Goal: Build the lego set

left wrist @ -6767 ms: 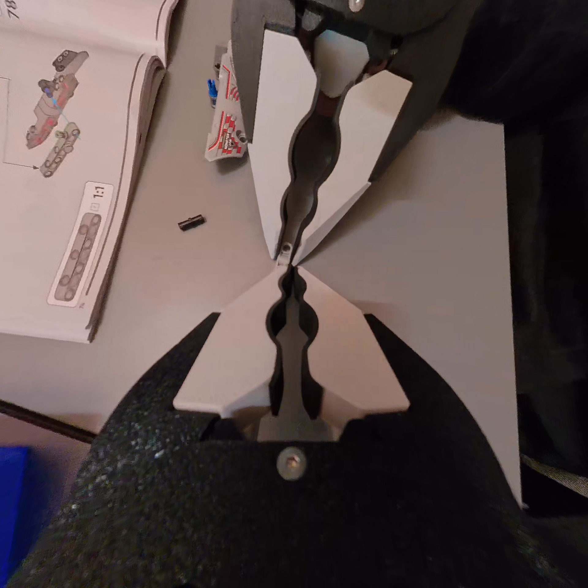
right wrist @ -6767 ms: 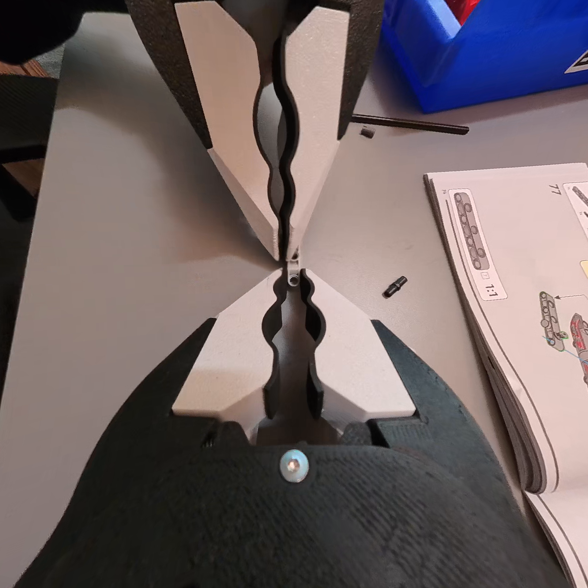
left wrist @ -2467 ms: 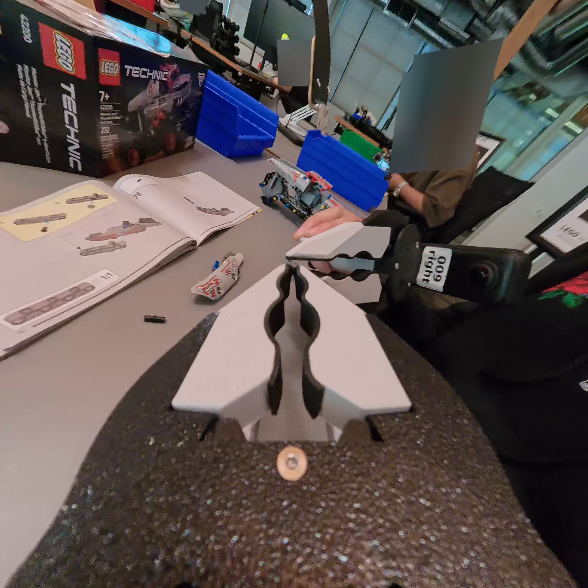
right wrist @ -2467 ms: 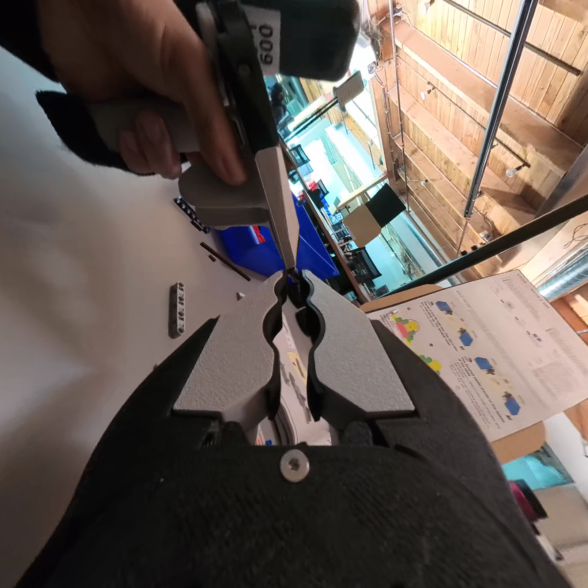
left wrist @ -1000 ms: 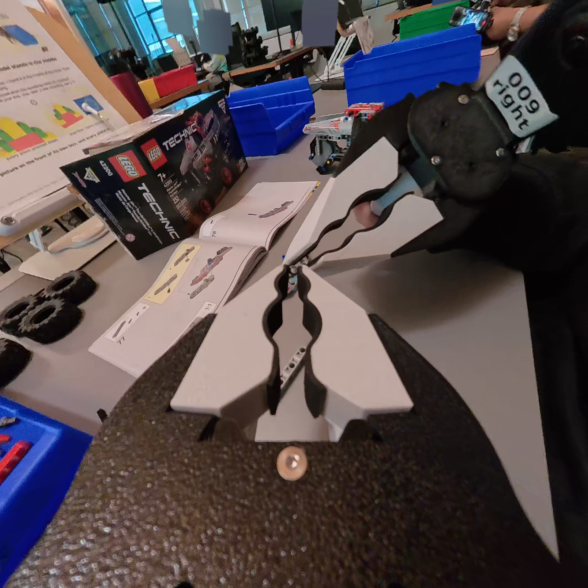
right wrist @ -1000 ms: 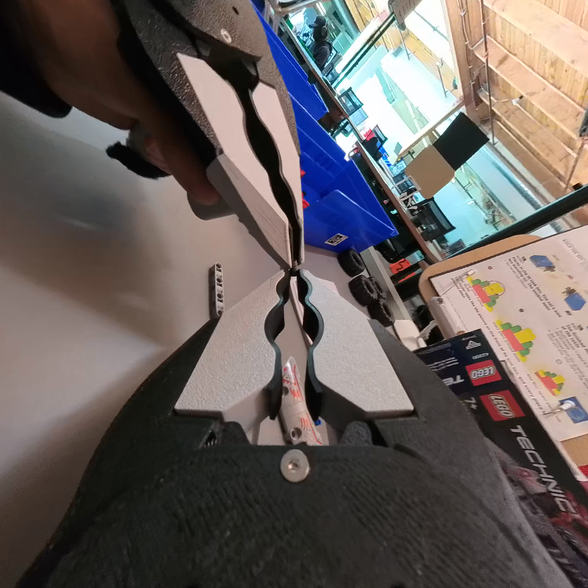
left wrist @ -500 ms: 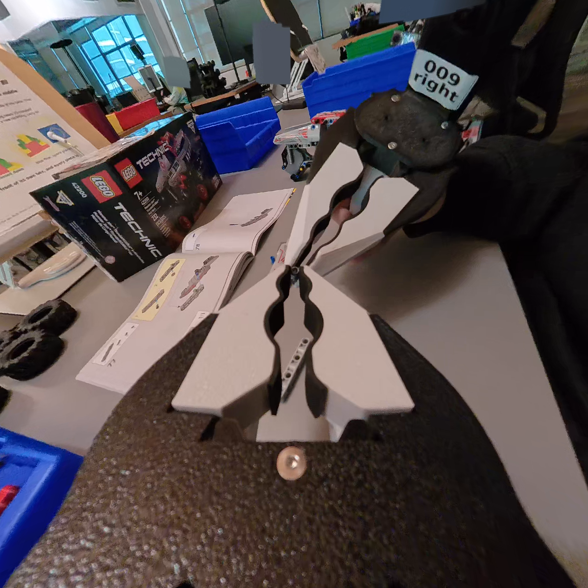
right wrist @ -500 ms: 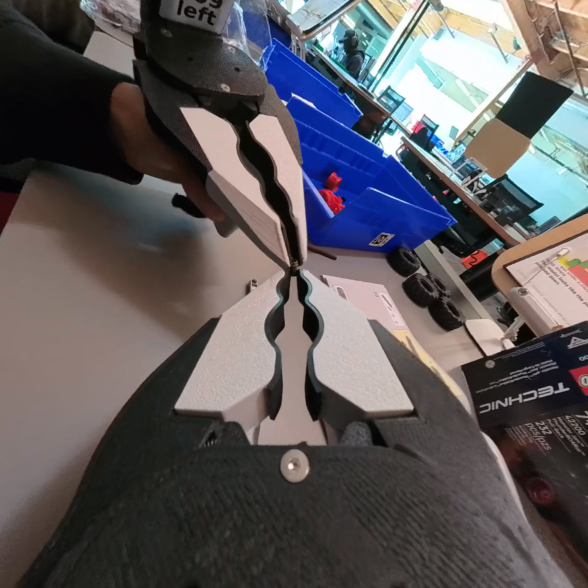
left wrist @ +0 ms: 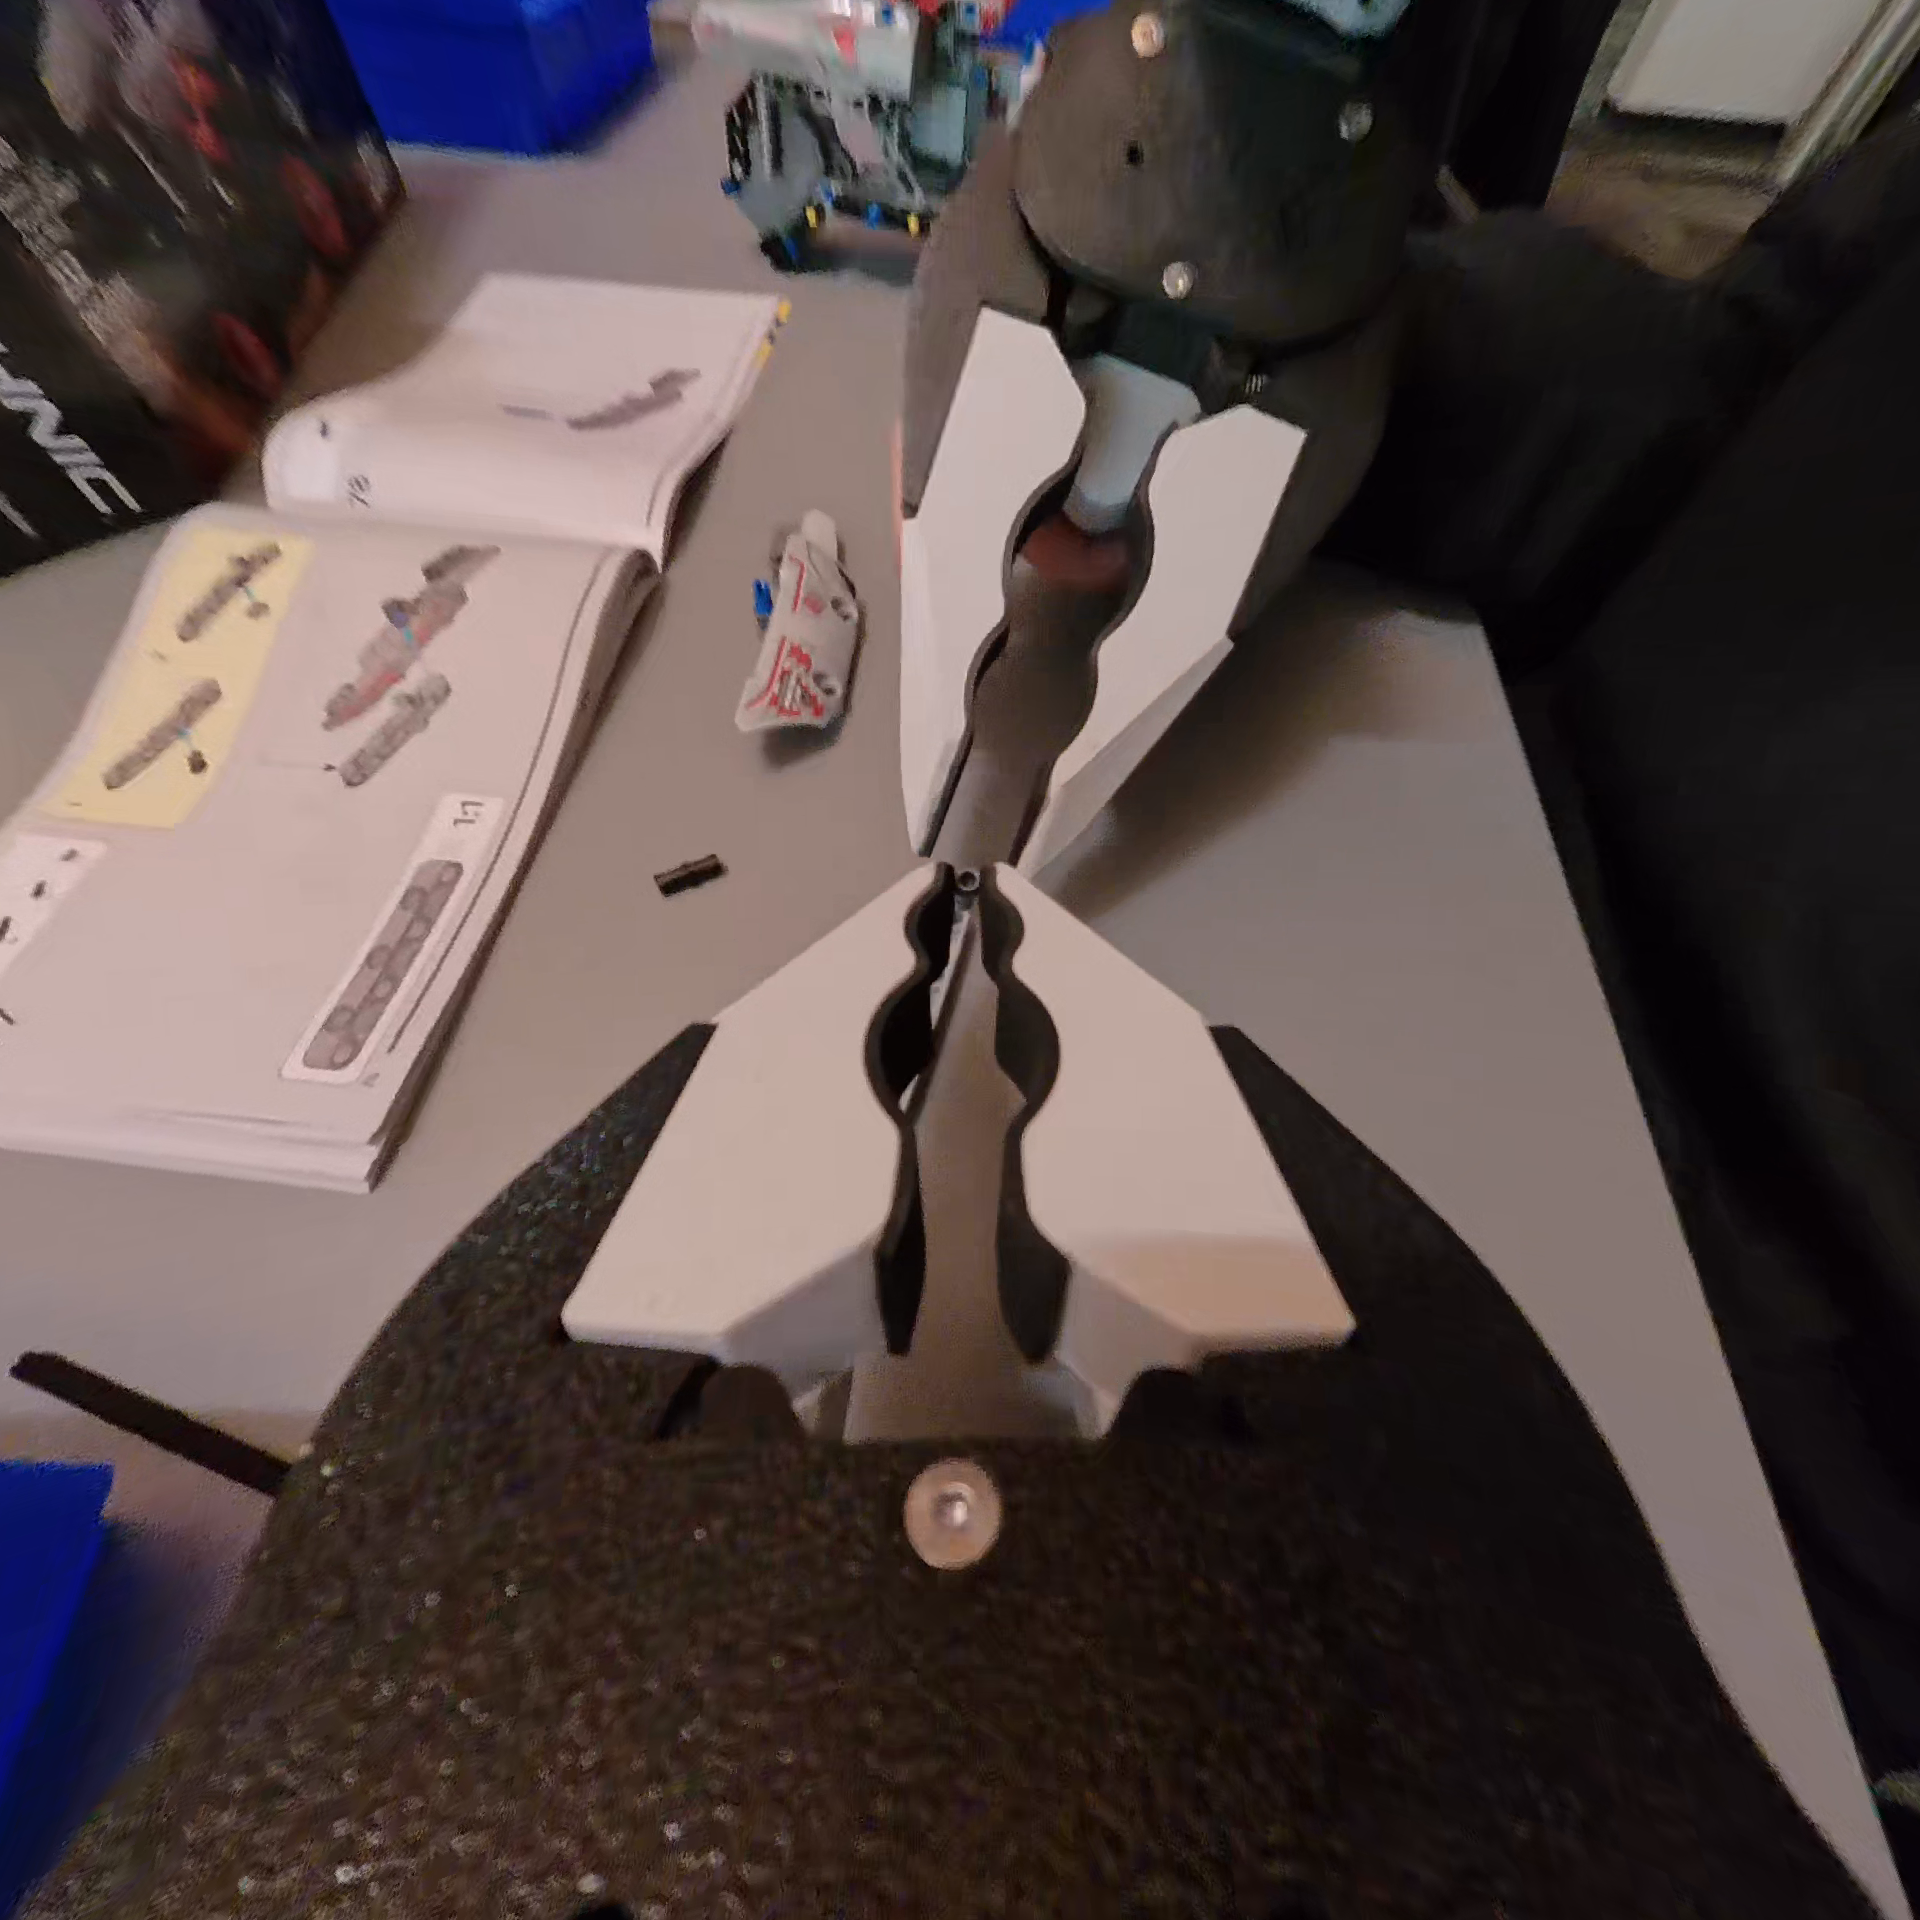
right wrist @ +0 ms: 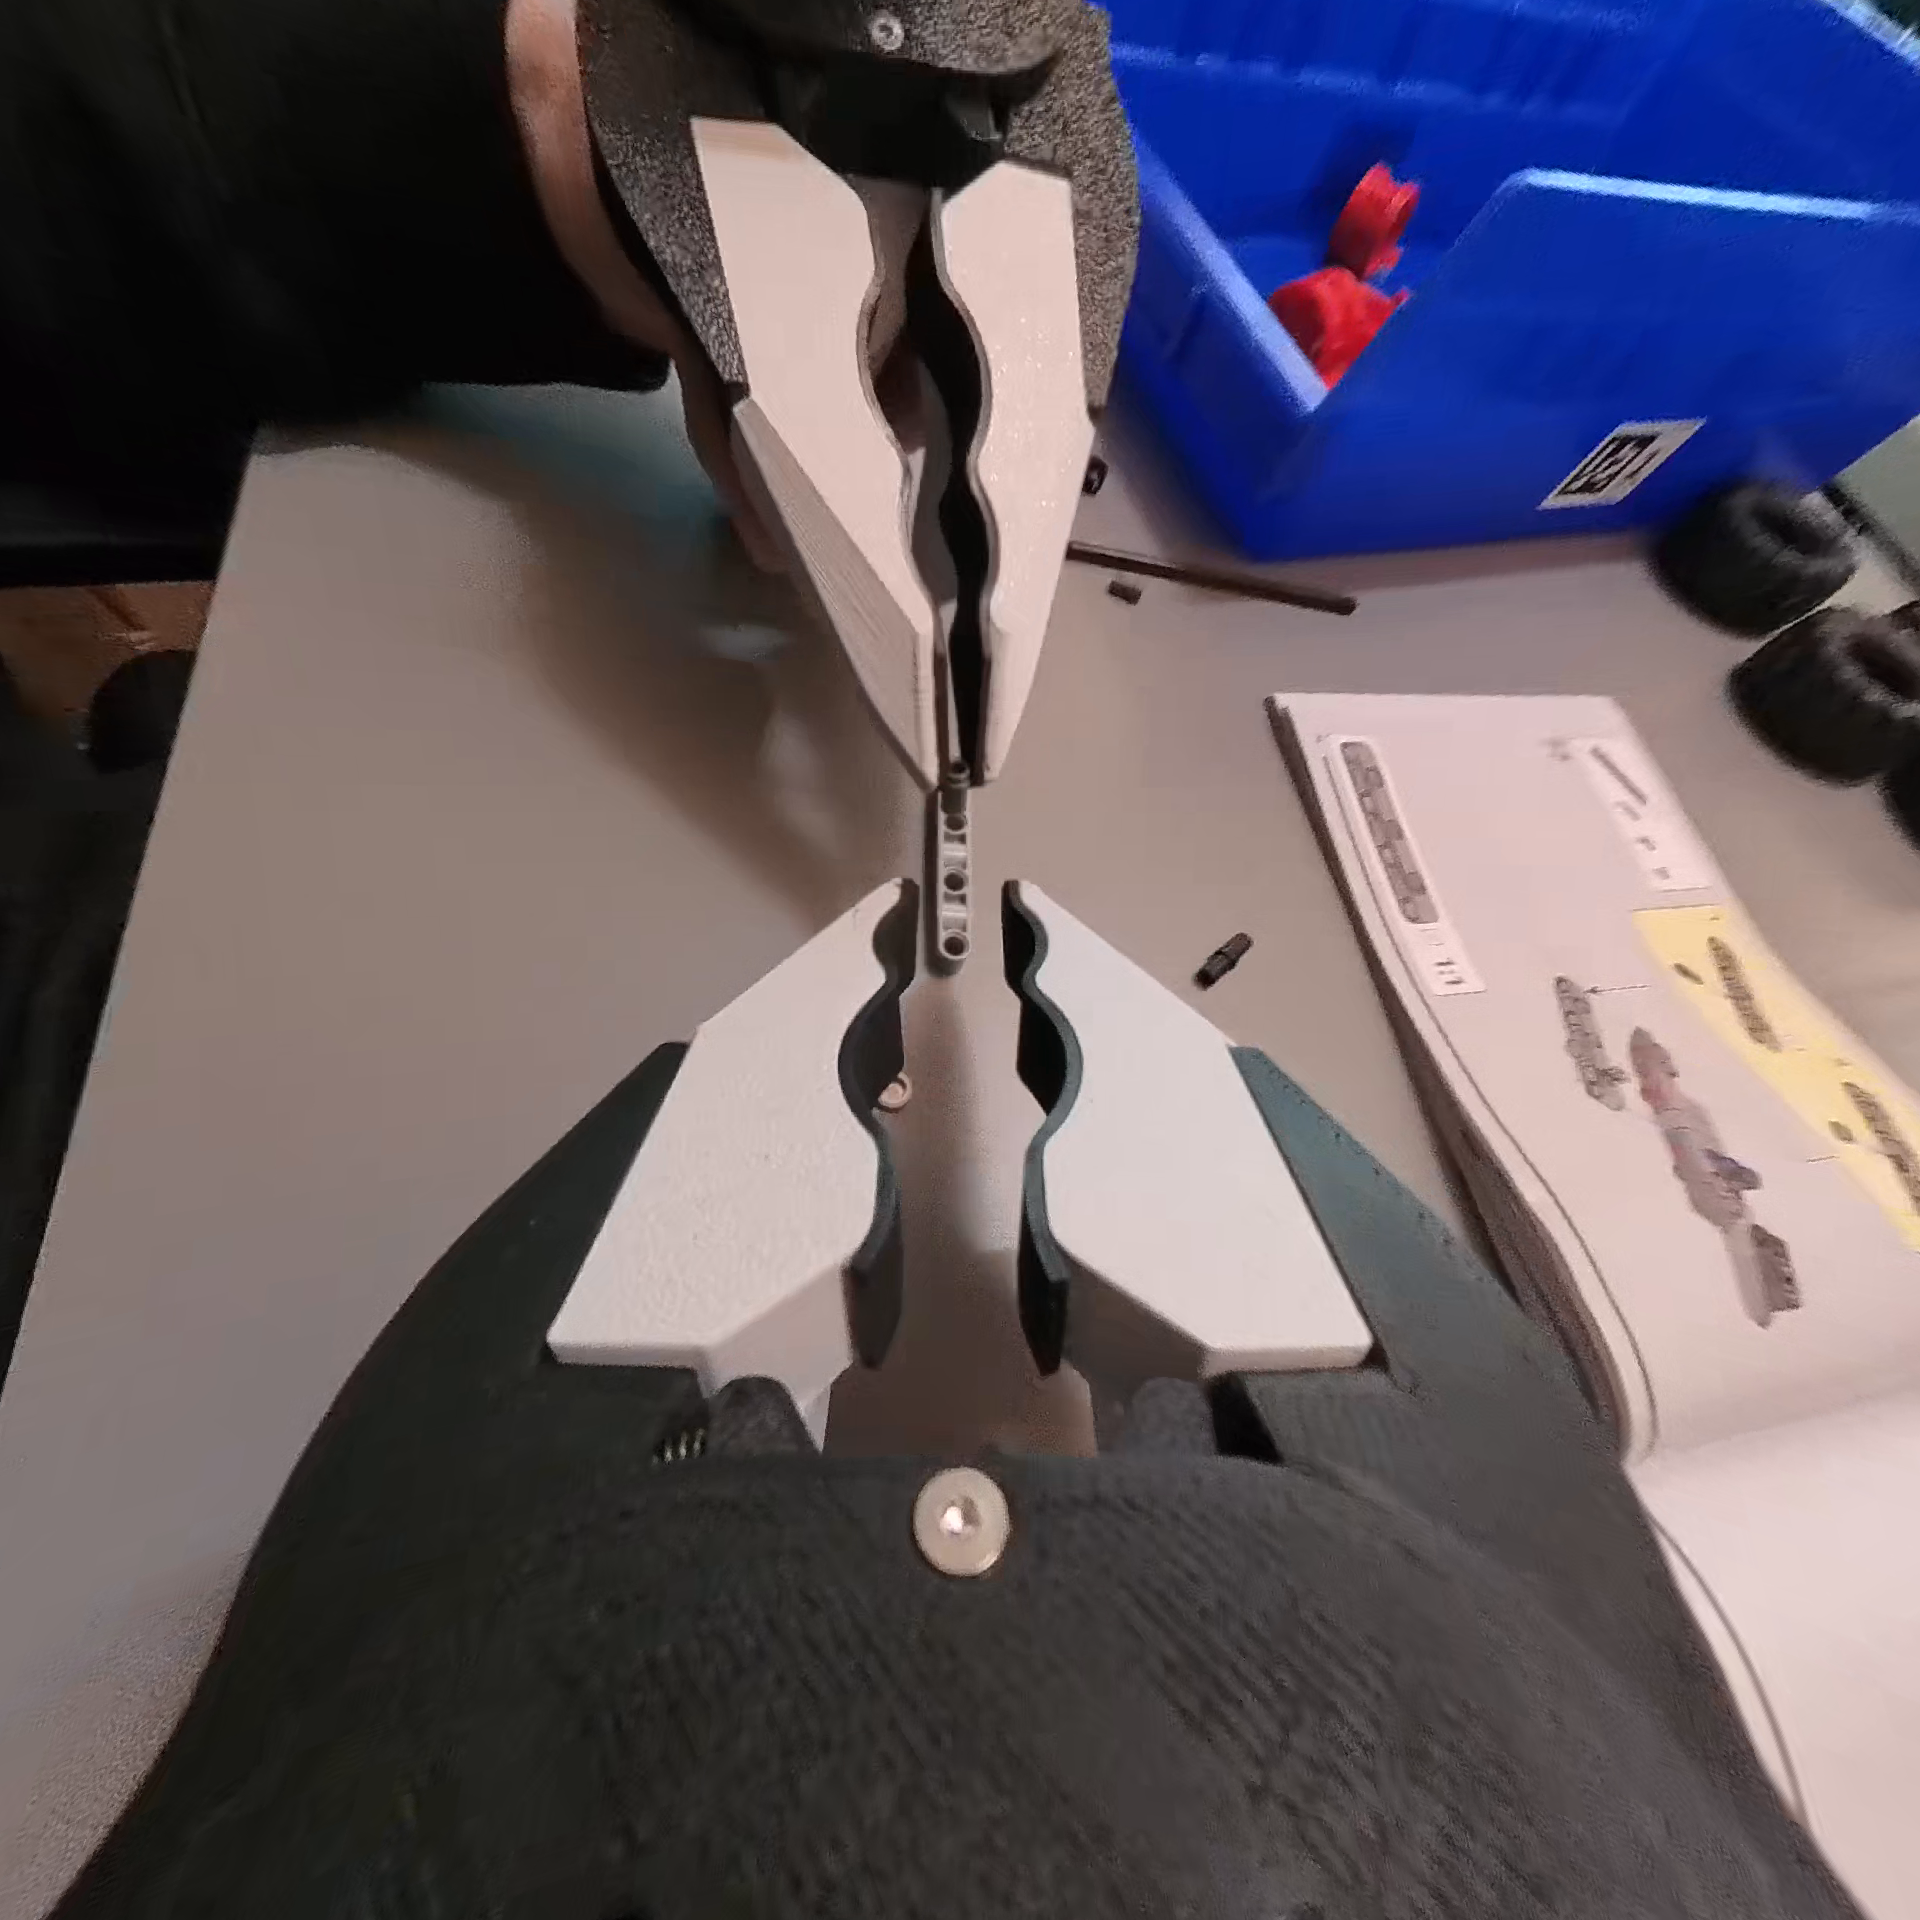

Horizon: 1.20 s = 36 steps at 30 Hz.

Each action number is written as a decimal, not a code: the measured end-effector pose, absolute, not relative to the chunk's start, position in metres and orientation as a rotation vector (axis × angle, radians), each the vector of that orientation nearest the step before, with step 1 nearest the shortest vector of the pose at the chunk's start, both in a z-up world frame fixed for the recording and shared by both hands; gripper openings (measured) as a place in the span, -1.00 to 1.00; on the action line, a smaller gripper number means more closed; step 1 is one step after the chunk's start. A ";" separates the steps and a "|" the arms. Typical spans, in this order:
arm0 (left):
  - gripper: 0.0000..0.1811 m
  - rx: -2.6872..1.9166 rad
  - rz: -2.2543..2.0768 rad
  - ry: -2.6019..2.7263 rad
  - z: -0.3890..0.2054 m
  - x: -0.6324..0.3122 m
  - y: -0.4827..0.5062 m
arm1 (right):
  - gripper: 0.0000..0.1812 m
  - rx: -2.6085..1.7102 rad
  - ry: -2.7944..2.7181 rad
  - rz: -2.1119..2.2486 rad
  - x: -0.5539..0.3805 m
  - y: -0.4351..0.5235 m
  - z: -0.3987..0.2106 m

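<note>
**Beam pinched in my left, my right let go**

My left hand-held gripper point(left wrist: 966, 883) is clenched on the end of a small light-grey holed lego beam point(right wrist: 952, 902), with a tiny black pin point(right wrist: 956, 774) showing right at my fingertips. The beam sticks out from those tips toward my right hand-held gripper point(right wrist: 951, 894), whose fingers stand parted on either side of the beam's free end without touching it, so that one is released. Both meet tip to tip above the plain grey surface point(right wrist: 468, 831).

Taking the beam as my landmark in the right wrist view: just to its right a short black connector pin point(right wrist: 1223, 958) lies loose on the surface. Further right sits the open white instruction booklet point(right wrist: 1621, 1039). Beyond the beam, past my left hand-held gripper, a thin black axle rod point(right wrist: 1216, 578) lies in front of a blue plastic bin point(right wrist: 1455, 436) holding red round parts point(right wrist: 1335, 301). Right of that bin are black rubber tyres point(right wrist: 1756, 566).

From the left wrist view, a white curved panel piece with red markings point(left wrist: 798, 649) lies beyond the connector pin, beside the booklet, and a partly built model point(left wrist: 842, 125), blurred, stands far back on the surface.
</note>
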<state>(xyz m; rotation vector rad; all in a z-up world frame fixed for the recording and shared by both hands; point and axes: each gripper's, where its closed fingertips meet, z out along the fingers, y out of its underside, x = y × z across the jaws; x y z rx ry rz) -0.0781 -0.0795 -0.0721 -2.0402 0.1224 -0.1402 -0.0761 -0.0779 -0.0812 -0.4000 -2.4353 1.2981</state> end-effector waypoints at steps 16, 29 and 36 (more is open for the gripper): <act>-0.99 -2.206 -0.174 0.298 -0.100 -0.082 -0.083 | -0.93 -0.316 -2.667 1.201 -0.085 -0.088 -0.110; -0.98 -2.215 -0.229 0.287 -0.101 -0.083 -0.079 | -0.92 -0.328 -2.737 1.247 -0.083 -0.087 -0.110; -0.99 -2.222 -0.239 0.292 -0.102 -0.082 -0.078 | -0.92 -0.324 -2.733 1.243 -0.084 -0.087 -0.110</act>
